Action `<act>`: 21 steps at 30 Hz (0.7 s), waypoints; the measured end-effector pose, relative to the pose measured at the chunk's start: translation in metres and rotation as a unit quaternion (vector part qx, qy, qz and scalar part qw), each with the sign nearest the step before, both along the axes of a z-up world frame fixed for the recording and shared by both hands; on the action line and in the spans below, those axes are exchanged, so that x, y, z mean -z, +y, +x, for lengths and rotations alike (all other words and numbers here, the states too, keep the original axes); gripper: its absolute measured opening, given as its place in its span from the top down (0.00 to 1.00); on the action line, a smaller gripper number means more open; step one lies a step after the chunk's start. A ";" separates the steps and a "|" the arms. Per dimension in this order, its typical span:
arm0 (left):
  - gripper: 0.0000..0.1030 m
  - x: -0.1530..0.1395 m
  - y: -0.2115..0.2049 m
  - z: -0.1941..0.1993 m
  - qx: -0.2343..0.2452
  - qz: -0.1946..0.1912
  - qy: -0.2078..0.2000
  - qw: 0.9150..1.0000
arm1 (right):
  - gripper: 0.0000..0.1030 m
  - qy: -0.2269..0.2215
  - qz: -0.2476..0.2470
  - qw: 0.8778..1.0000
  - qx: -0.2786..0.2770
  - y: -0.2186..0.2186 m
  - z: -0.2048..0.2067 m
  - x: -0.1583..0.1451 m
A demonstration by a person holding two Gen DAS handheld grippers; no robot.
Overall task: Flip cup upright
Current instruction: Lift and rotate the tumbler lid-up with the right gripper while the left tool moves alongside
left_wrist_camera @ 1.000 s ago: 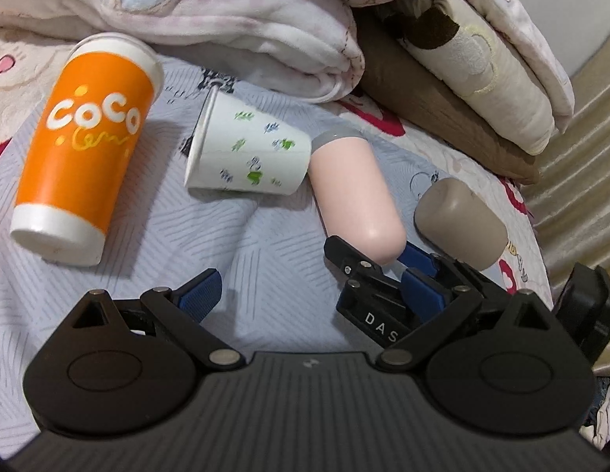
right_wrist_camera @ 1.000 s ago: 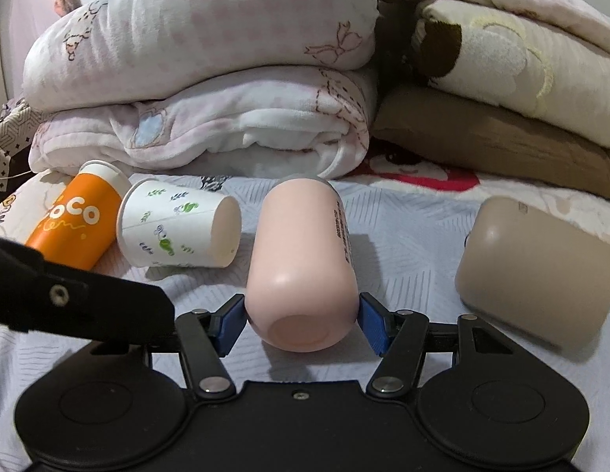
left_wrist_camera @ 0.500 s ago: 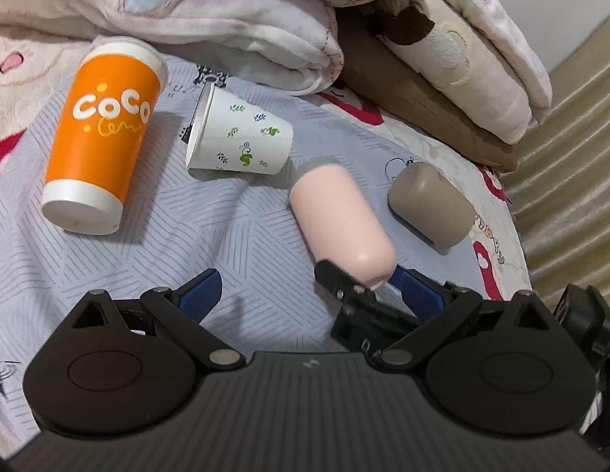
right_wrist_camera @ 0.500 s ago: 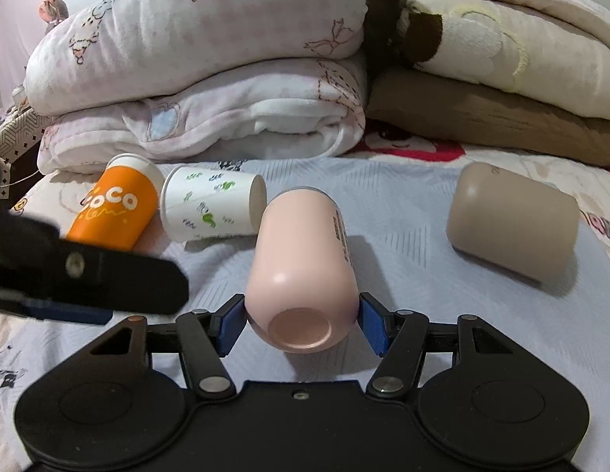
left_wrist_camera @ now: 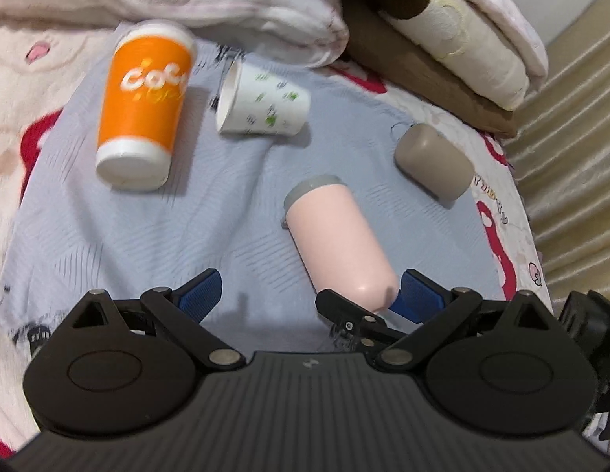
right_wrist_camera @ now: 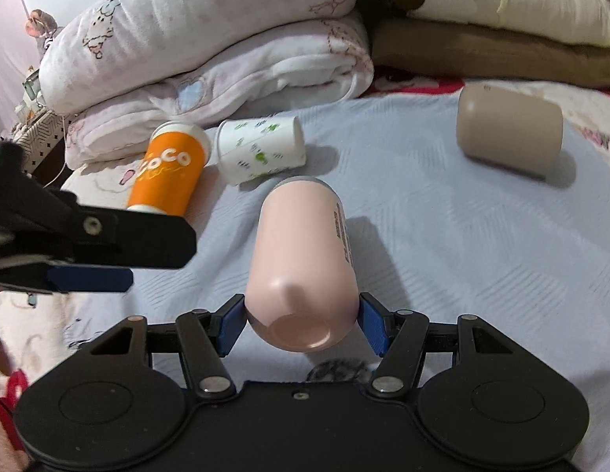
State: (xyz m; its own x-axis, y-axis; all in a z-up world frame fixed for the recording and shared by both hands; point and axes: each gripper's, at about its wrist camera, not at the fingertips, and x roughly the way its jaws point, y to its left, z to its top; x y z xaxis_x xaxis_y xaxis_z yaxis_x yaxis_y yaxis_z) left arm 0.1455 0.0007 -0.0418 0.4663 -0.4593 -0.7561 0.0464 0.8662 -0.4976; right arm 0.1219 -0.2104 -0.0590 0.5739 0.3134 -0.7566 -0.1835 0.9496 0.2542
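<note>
Clamping pink cup (right_wrist_camera: 301,271) by its base end in right gripper (right_wrist_camera: 301,318), cup lifted and tilted, mouth end far over the bed (right_wrist_camera: 462,236). Left gripper (left_wrist_camera: 305,295) hanging apart, empty. Next, likely: rotating wrist, bringing mouth up, setting base down.

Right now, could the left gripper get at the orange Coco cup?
Probably yes. The left gripper is open and empty, and bare bedsheet lies between it and the orange Coco cup; the pink cup sits off to its right.
</note>
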 end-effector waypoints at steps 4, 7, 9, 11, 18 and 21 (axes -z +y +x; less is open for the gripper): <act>0.04 0.010 0.000 -0.003 0.002 -0.015 0.004 1.000 | 0.35 0.012 0.006 1.000 -0.009 0.009 -0.008 0.002; 0.04 0.014 -0.002 -0.006 0.010 -0.026 0.002 1.000 | 0.35 0.023 0.018 0.999 -0.013 0.011 -0.012 0.005; 0.04 0.015 -0.003 -0.006 0.014 -0.030 0.000 0.999 | 0.35 0.036 0.031 0.999 -0.008 0.010 -0.013 0.008; 0.04 0.017 -0.002 -0.005 0.015 -0.032 -0.004 0.999 | 0.35 0.046 0.033 0.998 -0.007 0.011 -0.014 0.011; 0.04 0.027 0.003 0.004 0.016 -0.042 0.001 0.999 | 0.35 0.053 0.021 0.998 -0.017 0.017 -0.011 0.017; 0.04 0.028 0.002 0.009 0.026 -0.047 0.001 0.999 | 0.24 0.053 0.030 0.998 -0.033 0.015 -0.009 0.013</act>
